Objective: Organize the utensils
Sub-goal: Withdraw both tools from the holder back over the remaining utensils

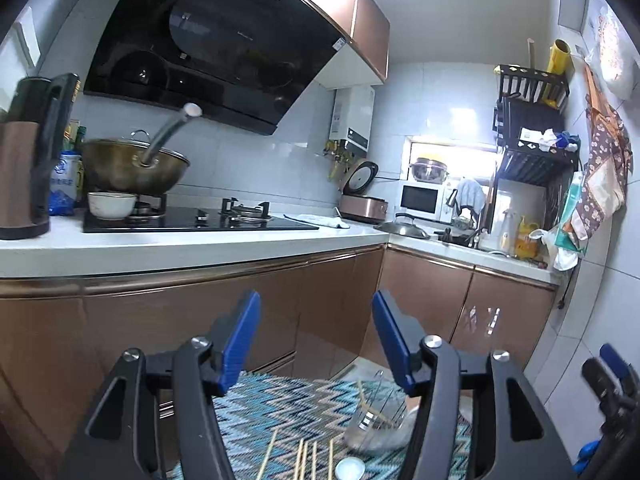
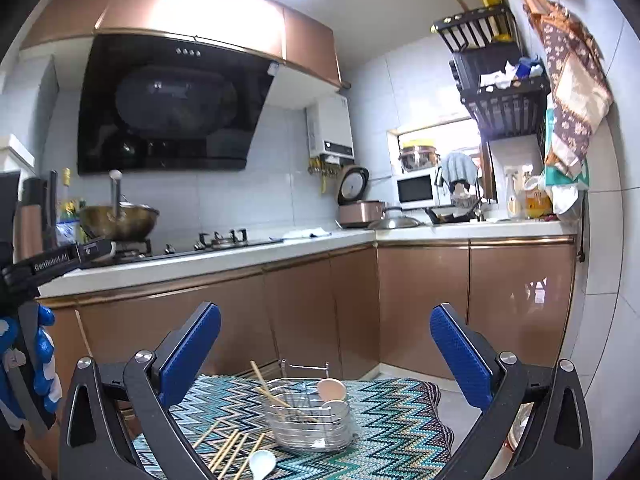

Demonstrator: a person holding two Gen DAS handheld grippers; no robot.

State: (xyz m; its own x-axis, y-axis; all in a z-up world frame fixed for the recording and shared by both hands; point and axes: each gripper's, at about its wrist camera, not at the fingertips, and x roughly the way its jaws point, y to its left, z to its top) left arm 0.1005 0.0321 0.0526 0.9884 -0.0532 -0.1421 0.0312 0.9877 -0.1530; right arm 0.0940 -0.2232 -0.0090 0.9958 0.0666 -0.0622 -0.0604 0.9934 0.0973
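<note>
A wire utensil basket [image 2: 310, 420] stands on a zigzag-patterned cloth [image 2: 384, 420]. It holds chopsticks [image 2: 266, 388] and two spoons [image 2: 331, 390]. Several loose chopsticks [image 2: 232, 450] and a white spoon [image 2: 262, 462] lie in front of it. The basket [image 1: 374, 420], loose chopsticks [image 1: 308, 458] and spoon [image 1: 350, 468] also show in the left wrist view. My left gripper [image 1: 316, 332] is open and empty, raised above the cloth. My right gripper [image 2: 325, 344] is open and empty, raised behind the basket.
Brown cabinets [image 2: 304, 304] under a white counter [image 2: 224, 258] run behind the cloth. A wok [image 1: 134, 168], bowl [image 1: 112, 205] and stove [image 1: 200, 219] sit on the counter. The other gripper shows at the left edge [image 2: 24, 360].
</note>
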